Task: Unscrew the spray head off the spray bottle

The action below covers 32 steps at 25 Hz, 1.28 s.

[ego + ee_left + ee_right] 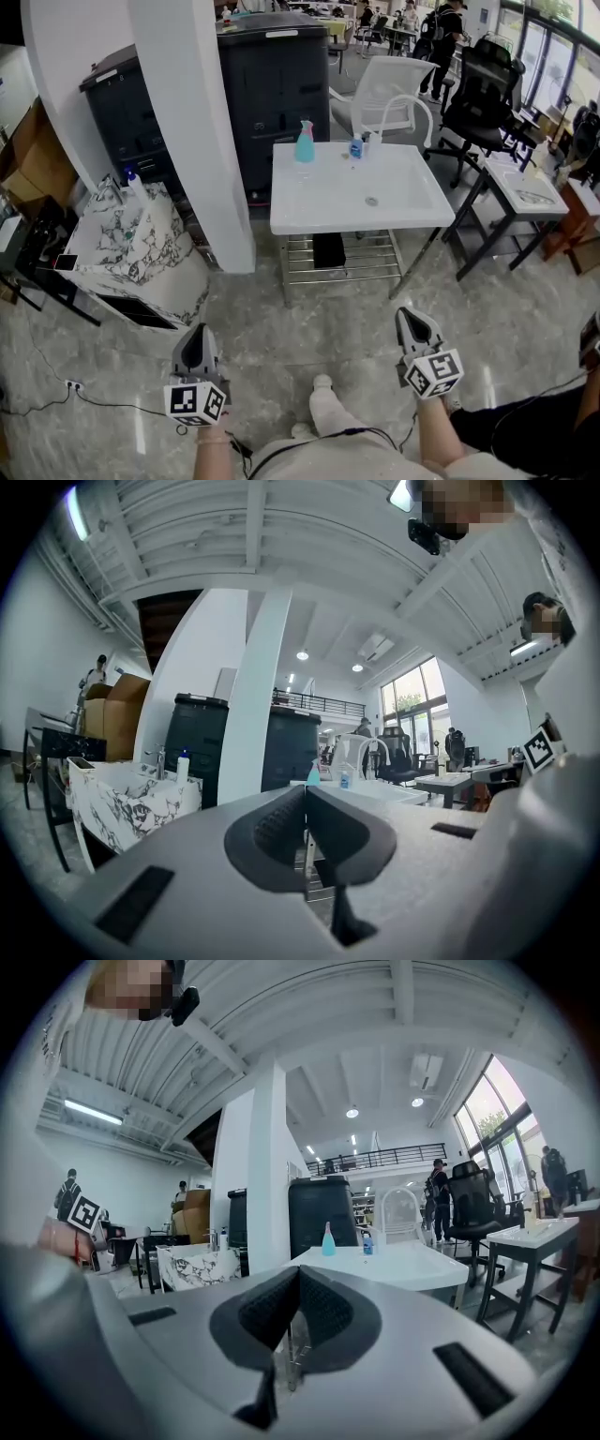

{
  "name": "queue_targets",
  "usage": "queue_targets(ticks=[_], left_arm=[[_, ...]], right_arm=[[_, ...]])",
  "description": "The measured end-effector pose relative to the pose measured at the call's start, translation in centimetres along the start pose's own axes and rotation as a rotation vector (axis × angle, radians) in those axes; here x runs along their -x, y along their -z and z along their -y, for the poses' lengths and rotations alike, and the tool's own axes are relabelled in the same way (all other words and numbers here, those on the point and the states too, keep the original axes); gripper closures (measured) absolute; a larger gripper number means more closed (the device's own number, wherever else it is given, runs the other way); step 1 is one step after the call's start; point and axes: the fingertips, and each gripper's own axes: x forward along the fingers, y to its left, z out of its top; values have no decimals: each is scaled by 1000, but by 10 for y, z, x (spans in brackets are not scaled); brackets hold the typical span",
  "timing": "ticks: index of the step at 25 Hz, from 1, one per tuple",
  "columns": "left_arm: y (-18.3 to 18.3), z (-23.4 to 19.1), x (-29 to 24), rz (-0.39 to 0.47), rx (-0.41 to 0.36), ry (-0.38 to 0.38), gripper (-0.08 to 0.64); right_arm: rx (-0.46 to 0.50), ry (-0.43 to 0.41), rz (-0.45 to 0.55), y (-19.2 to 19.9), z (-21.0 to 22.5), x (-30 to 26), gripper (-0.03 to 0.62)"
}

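Both jaw pairs are closed on nothing. In the head view, the left gripper and right gripper are held well apart from the white basin table, on whose back rim the teal spray bottle is stood. In the left, then the right gripper view, it is seen far ahead. Approached with unopened jaws, it could be knocked over. Only a drain is seen in the basin.

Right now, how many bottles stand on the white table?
2, near the far edge of the table: a teal spray bottle and, right of it, a small blue bottle. A smaller one could hide behind them.
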Motion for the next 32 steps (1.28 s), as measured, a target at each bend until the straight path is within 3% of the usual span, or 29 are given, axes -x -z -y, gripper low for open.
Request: queue_targets(ticks=[17, 32], left_arm=[[7, 6, -153, -17, 1, 24, 554], [7, 3, -218, -19, -14, -13, 554]], right_arm=[[-22, 11, -23, 3, 84, -124, 588], [-41, -39, -39, 10, 118, -193, 588]])
